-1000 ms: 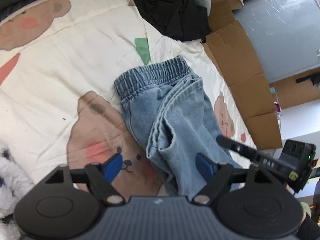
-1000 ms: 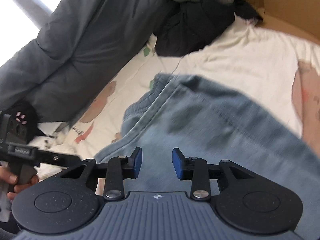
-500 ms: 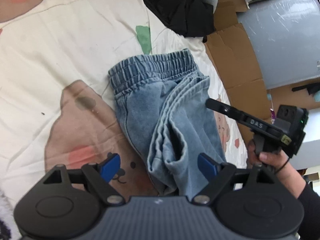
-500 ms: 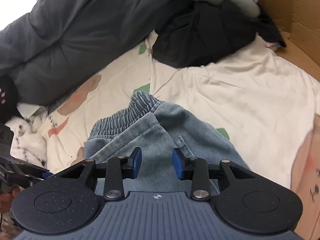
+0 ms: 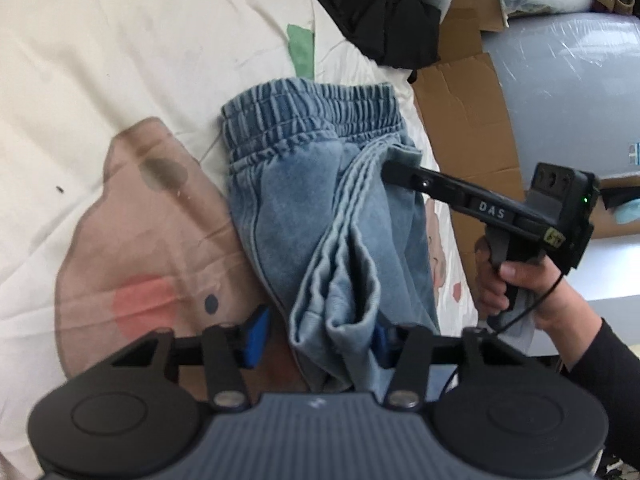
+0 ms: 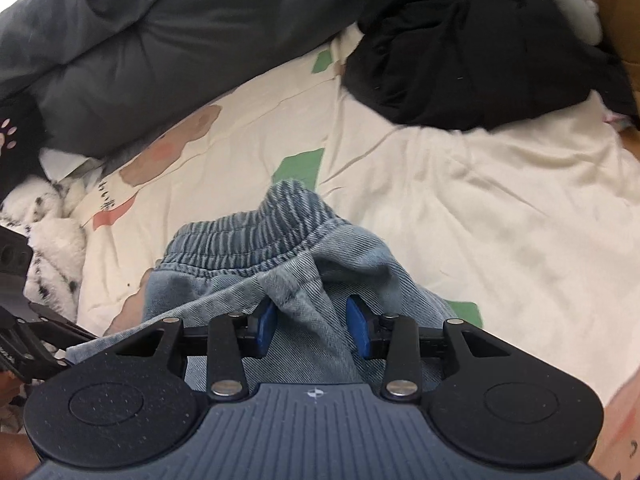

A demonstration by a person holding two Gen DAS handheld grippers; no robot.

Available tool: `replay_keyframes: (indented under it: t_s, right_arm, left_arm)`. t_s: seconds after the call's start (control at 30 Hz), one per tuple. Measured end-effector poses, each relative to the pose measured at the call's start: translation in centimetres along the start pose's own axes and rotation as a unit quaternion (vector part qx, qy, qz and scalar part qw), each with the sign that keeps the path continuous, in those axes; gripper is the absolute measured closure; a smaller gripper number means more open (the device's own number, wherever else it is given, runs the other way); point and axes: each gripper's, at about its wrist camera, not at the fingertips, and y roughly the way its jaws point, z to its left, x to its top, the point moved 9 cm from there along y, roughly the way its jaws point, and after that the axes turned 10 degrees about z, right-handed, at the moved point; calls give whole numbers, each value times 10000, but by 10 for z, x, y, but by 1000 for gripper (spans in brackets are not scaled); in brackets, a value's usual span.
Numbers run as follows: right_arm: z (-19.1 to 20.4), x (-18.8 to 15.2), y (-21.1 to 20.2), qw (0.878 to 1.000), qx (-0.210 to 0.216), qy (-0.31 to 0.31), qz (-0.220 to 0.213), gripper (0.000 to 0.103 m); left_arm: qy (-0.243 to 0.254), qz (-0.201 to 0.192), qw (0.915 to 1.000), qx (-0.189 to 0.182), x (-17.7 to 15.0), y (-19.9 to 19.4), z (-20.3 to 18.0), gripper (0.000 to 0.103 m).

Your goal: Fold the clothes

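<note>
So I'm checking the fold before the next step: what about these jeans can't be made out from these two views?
- Near end of the jeans: left wrist view, hidden behind the left claw body.
- Right claw tips: left wrist view, buried in a denim fold.
- Whether either claw's pads press the denim: unclear in both views.
- Jeans' underside: against the bedsheet.

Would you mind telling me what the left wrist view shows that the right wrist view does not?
Only the left wrist view: the person's hand on the right tongs' handle, cardboard, a grey plastic-wrapped block. Only the right wrist view: a dark grey duvet, a spotted white plush. Both: the folded blue jeans, the bear-print sheet, a black garment.
</note>
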Motion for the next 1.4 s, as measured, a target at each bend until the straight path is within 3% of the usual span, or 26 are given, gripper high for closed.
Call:
replay_keyframes:
  t_s: [0.07,0.1,0.23,0.3,0.77,0.97,1.4]
  right_arm:
    - [4,3,4,9999,119,-79,48,58]
    - [4,4,5,9998,165,-75,92,60]
    - [8,5,0,9994,349,44,65,84]
    - [10,3,-10,9994,354,50,-26,88]
    - [-4,5,-110,9909,-298,688,-1122,89]
    - [-8,19,-115,9897,-661,668,-1078,89]
    - [-28,45,-75,9867,-1287,807,-576,89]
  left_arm:
    - [4,8,10000,-14,1,-1,-1,70]
    - [7,12,10000,-18,1,-2,-2,73]
    - [67,-17,9999,115,1,-8,-5,81]
    - [147,-53,9998,124,1,-14,-14,82]
    - [1105,-332,9926,383,38,-32,-80,83]
    - [1085,-327,9922,514,62,-29,-81,83]
    - [713,-209,9949,689,105,-16,-60,83]
